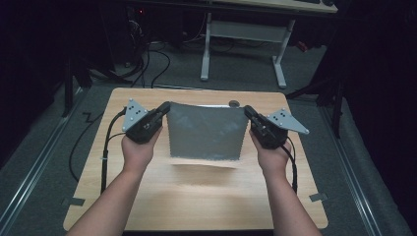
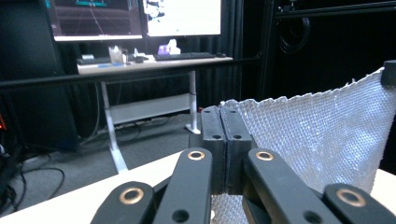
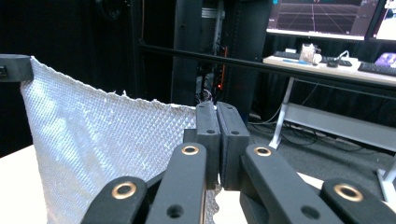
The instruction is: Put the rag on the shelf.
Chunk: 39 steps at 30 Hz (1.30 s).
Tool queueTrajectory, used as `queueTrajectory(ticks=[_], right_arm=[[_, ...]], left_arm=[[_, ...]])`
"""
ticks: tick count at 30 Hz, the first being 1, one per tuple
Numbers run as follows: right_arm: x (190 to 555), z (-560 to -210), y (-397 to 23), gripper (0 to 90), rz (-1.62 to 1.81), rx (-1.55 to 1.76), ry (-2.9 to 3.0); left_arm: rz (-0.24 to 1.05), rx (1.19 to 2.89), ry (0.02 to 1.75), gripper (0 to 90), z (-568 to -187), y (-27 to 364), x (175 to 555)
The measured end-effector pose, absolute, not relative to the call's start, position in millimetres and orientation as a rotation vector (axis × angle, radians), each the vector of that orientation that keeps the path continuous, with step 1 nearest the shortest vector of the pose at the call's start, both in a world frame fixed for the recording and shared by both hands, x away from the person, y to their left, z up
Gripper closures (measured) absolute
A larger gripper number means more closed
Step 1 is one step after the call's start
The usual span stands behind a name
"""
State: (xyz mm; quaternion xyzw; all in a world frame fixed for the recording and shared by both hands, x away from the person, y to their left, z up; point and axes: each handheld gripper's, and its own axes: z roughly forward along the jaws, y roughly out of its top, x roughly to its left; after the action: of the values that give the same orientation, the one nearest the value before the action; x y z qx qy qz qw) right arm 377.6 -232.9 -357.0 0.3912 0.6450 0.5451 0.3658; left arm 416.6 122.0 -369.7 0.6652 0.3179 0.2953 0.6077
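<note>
Left gripper (image 1: 164, 109) and right gripper (image 1: 248, 112) each had jaws clamped on a top corner of the grey cloth (image 1: 205, 132), which hung stretched between them above the wooden desk (image 1: 196, 201). White-legged table (image 1: 243, 34) stood behind.

The way across the middle is barred by the grey cloth (image 1: 205, 132), stretched taut above the wooden table (image 1: 196, 206). Bare tabletop is left open nearer than the cloth and on either side of it. A small dark round object (image 1: 234, 103) is seen just beyond the cloth's far edge.
</note>
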Motion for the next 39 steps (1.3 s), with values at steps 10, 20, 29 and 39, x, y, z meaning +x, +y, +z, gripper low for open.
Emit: queueTrajectory(ticks=[10, 20, 29, 39], right_arm=[[422, -351, -235, 89.4, 1.402, 1.046, 1.639], [459, -345, -240, 89.4, 1.360, 1.068, 1.628], [491, -363, -235, 89.4, 1.252, 1.129, 1.710], [493, -410, -239, 89.3, 1.209, 1.192, 1.816]], left_arm=[[0.723, 1.549, 0.760, 90.0, -354, 112, 458], [0.751, 1.579, 0.786, 90.0, -347, 100, 490], [0.691, 1.693, 0.872, 90.0, -379, 97, 520], [0.533, 1.759, 0.915, 90.0, -438, 101, 516]])
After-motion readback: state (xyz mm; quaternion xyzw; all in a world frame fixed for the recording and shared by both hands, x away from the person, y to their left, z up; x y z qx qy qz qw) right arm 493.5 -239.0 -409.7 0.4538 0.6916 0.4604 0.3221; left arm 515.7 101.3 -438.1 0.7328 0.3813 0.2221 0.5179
